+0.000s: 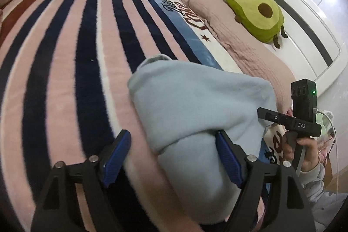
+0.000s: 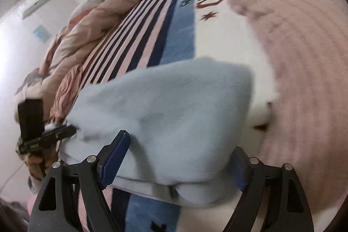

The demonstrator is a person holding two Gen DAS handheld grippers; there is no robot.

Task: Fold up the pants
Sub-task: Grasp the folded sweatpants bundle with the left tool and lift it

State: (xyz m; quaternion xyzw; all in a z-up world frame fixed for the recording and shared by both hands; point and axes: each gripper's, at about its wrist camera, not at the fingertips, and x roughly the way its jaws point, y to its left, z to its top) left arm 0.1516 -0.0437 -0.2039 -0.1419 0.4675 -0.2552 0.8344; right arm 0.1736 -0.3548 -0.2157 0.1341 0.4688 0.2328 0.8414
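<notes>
1. Covering most of both views, a striped blanket is spread flat over the bed, presumably as a broad, soft surface for folding.
2. A pink quilt is seen pushed toward the headboard side, with an avocado plush laid on it, well apart from the work.
3. The pants, light blue and already doubled into a thick bundle, are found on the blanket near the bed's edge, between the two tools.
4. The left gripper is held wide apart, the bundle lying between its blue pads without being pinched.
5. The right gripper is likewise spread around the bundle's other end; a release or re-grip is judged likely.
</notes>
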